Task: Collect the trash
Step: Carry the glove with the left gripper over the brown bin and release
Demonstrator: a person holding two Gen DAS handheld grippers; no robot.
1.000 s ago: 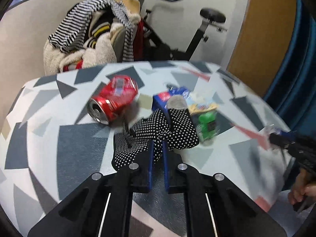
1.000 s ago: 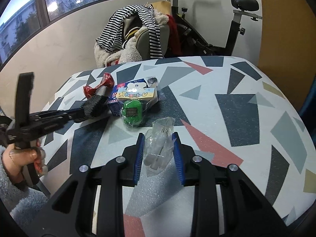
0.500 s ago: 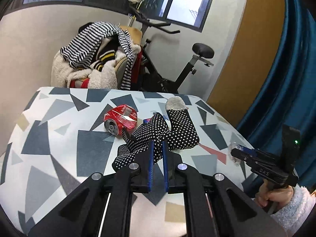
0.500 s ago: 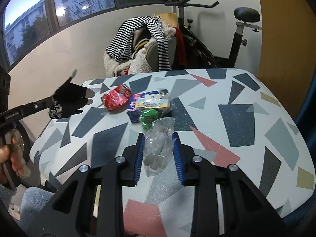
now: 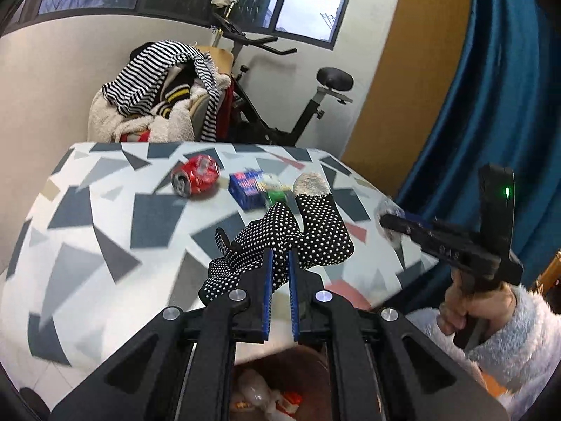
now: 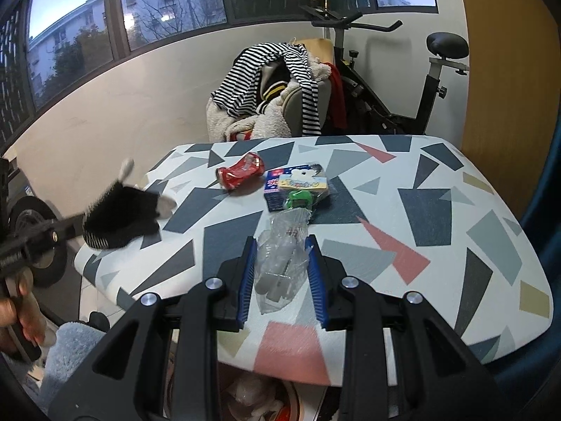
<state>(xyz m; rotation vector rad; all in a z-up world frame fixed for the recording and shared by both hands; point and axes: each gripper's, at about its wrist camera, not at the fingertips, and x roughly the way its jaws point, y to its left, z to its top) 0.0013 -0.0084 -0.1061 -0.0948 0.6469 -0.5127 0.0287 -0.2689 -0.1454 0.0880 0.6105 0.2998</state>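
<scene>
While both loads hang over the near edge, the drop into the bin (image 5: 277, 382) below should wait until each one sits squarely above the opening, since only a slice of that bin, with scraps already in it, shows between the arms in either view. Nearest, the left tongs (image 5: 279, 280) are pinched almost closed on the dotted glove (image 5: 291, 242); the cloth bunches above the pads and droops to the left, so I would bring it well inside the rim before letting go, or a dangling finger could catch the edge. Those tongs point forward and slightly down from just off the counter (image 5: 87, 245), at its near-left corner. To the right, the right tongs (image 6: 282, 270) grip a crumpled clear wrapper (image 6: 280, 256) at a moderate gap, the film bulging between the blue pads; it is light and may cling or drift, so a low release seems wise. They are held level over the near edge, the right hand (image 5: 463, 308) wrapped round the handle in a fluffy sleeve. Farther out on the counter lie the green toy (image 6: 298, 200), the blue packet (image 6: 298, 182) touching it, and the crushed red can (image 6: 242, 173) just to their left, all yet to be collected.
</scene>
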